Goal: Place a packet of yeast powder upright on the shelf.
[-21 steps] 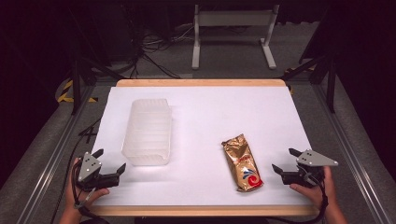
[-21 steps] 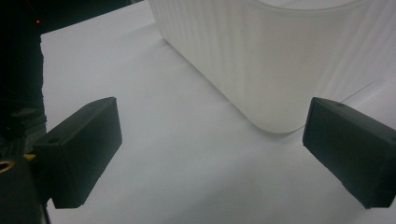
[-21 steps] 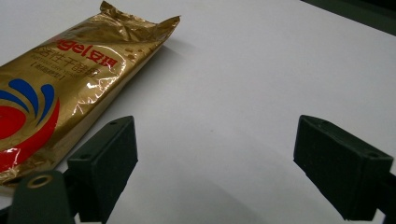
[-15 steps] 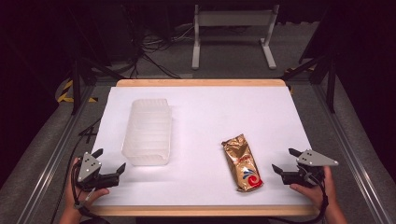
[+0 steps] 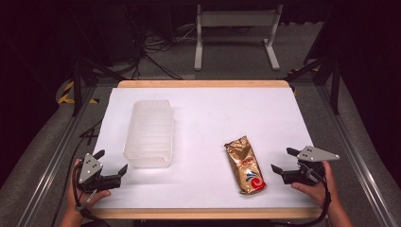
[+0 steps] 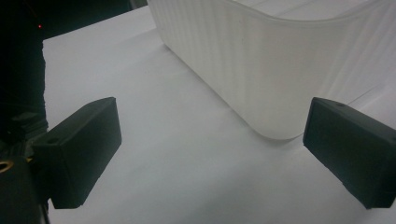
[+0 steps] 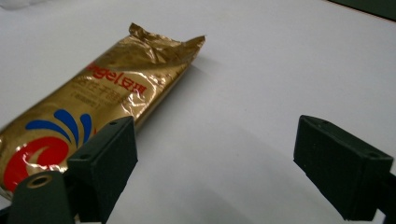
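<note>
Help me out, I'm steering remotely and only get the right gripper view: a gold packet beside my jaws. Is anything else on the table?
Observer: Yes, a clear plastic tub lies left of the gold packet, apart from it.
Operator: Where's the other gripper?
Observer: The left gripper sits near the table's front left corner, jaws open, aimed at the tub's near end.
Operator: Is it touching the tub?
Observer: No, white tabletop shows between its jaws and the tub.
</note>
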Available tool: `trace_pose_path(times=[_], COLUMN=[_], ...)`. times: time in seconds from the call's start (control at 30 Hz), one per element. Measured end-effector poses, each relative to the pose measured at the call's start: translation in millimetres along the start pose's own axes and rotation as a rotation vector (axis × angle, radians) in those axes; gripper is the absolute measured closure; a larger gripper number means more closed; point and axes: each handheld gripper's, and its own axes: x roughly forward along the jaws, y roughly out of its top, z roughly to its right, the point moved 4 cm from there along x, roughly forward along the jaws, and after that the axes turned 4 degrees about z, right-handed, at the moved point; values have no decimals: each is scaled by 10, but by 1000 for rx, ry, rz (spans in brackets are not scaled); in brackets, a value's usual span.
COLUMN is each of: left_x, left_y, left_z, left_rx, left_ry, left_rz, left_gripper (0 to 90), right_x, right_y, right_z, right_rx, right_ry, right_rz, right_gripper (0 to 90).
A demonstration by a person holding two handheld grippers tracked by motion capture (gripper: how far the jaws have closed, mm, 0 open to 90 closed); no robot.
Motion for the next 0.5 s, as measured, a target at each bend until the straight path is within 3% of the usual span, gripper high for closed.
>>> trace_pose_path(times=[0.5], left_x=[11], left_y=[-8], left_z=[10], left_rx=[0], left_ry=[-10], left_rz=[-9], left_gripper=[51], right_x=[477], right_y=[372], right_z=[-138], right_rx=[-56], right_ry=[142], right_rz=[-120], right_gripper=[130])
